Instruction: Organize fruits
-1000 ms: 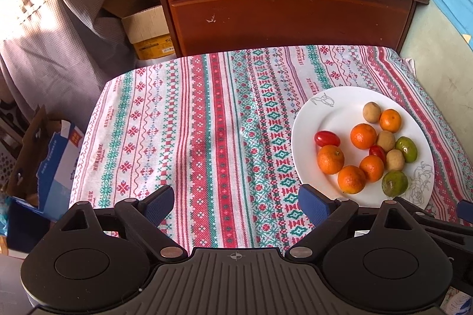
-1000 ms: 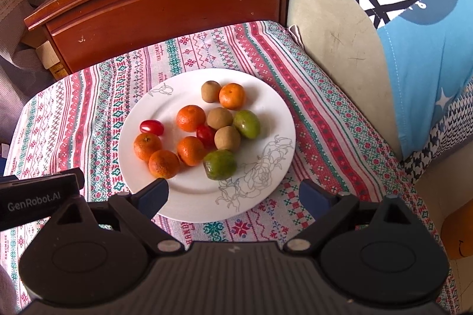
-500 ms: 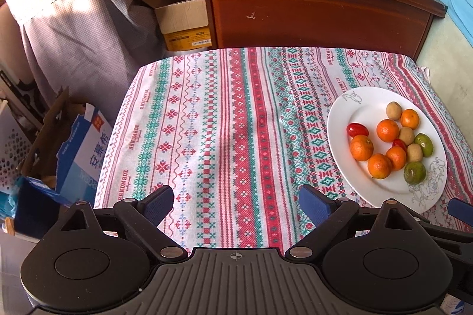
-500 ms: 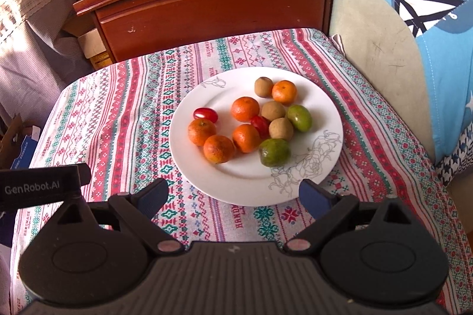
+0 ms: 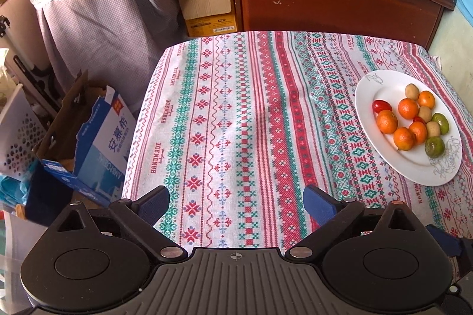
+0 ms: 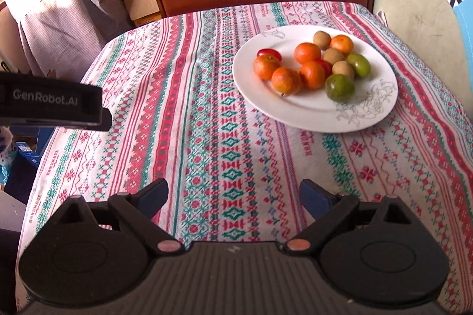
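A white plate (image 6: 313, 114) on the patterned tablecloth (image 6: 207, 137) holds five mandarins (image 6: 307, 52), two green fruits (image 6: 339, 87), three small tan ones (possibly longans) and red cherry tomatoes (image 6: 268, 52). Left gripper (image 5: 236, 204) and right gripper (image 6: 233, 196) hover with fingers spread wide, holding nothing, well apart from the plate.

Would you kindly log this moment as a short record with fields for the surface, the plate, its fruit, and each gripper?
surface: striped tablecloth
plate: white plate, on the cloth's right side
orange fruits: five, e.g.
green fruits: two, e.g.
brown fruits: three, e.g.
red fruits: two; one at the plate's left, one partly hidden among the oranges
left hand-held gripper: open, empty, over bare cloth
right hand-held gripper: open, empty, short of the plate
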`<state>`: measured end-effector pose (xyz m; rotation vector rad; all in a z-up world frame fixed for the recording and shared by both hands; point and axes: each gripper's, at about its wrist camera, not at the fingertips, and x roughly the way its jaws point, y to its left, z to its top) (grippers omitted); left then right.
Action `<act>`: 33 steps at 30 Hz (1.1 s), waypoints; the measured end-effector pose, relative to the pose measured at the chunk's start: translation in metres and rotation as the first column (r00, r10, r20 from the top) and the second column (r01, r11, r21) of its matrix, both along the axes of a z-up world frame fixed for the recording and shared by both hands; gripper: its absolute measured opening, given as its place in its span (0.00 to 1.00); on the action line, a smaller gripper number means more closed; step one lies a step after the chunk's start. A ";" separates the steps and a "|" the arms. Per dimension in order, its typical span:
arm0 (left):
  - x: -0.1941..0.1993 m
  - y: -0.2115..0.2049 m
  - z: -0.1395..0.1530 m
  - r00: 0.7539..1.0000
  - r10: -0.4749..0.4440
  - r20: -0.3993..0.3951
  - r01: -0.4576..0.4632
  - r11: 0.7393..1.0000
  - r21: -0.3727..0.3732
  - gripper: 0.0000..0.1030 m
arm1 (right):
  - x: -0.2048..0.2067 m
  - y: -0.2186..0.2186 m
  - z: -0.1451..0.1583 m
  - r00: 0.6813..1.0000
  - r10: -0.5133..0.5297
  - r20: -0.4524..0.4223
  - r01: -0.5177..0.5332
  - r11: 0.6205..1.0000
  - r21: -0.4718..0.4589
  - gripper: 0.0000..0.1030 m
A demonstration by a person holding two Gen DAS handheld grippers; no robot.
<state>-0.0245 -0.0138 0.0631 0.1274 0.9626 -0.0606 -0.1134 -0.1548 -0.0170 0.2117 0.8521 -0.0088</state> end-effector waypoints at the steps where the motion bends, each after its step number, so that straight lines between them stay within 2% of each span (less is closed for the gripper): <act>1: 0.000 0.003 -0.001 1.000 0.004 -0.003 -0.004 1.000 -0.002 0.95 | -0.001 0.002 -0.003 1.000 0.001 0.003 -0.001 1.000 -0.003 0.92; 5: 0.001 0.011 -0.002 1.000 0.016 -0.006 -0.016 1.000 -0.009 0.95 | -0.006 0.017 -0.013 0.999 0.031 0.045 -0.028 0.996 -0.079 0.97; 10: 0.003 0.017 -0.005 1.000 0.026 -0.015 -0.027 0.999 -0.027 0.95 | -0.005 0.032 -0.021 0.993 0.071 0.092 -0.054 0.982 -0.179 0.99; 19: 0.007 0.020 -0.012 0.999 0.034 -0.030 -0.035 0.999 -0.026 0.95 | 0.012 0.034 -0.029 0.981 0.070 0.182 -0.037 0.984 -0.177 0.99; 33: 0.011 0.025 -0.018 0.998 0.045 -0.041 -0.046 0.999 -0.026 0.95 | 0.018 0.034 -0.030 0.979 0.074 0.192 -0.040 0.984 -0.175 0.99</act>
